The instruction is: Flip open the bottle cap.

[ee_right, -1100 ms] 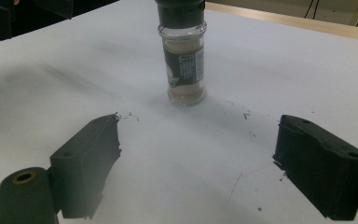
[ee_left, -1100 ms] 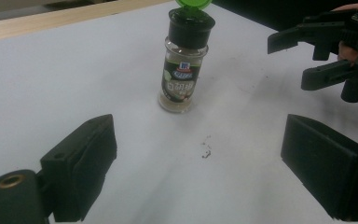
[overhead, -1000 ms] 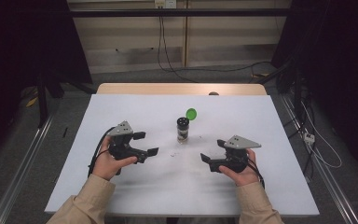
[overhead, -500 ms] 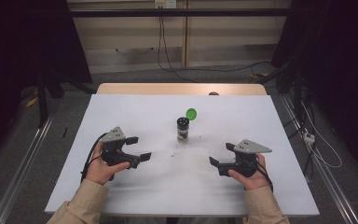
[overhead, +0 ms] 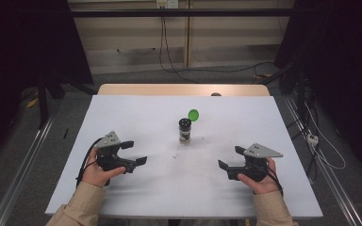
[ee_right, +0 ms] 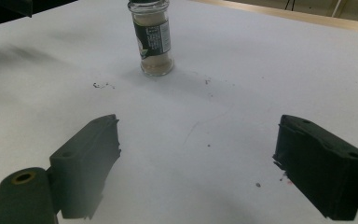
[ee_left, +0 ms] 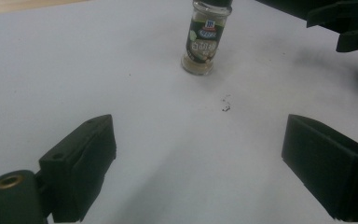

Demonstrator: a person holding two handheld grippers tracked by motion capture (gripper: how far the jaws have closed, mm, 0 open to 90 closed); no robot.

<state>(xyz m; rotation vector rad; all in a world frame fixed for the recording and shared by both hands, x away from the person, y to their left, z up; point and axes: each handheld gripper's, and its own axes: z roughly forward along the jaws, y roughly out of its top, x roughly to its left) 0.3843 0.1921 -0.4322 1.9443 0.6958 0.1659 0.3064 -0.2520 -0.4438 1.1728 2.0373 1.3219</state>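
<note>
In the high view, a spice jar [overhead: 185, 132] is seen standing upright near the middle of the white tabletop [overhead: 122, 113], with its green flip lid [overhead: 193, 114] raised open. The left gripper [overhead: 134, 152] is held low at the near left and the right gripper [overhead: 227, 159] at the near right, both well apart from the jar, jaws spread and nothing held. If the jar is to be taken, it is best approached level from one side and gripped around the glass body below the cap, so that the open lid is not knocked and no contents are spilled.

In the left gripper view, the jar [ee_left: 205, 39] is found far ahead, between the wide-open jaws' lines of sight; its cap is cut off by the top edge. Dark specks [ee_left: 225, 103] lie on the tabletop near it.

In the right gripper view, the jar [ee_right: 153, 39] is again cropped at the cap, and the label cannot be read. A few crumbs [ee_right: 101, 85] are scattered beside it; what they are cannot be told.
</note>
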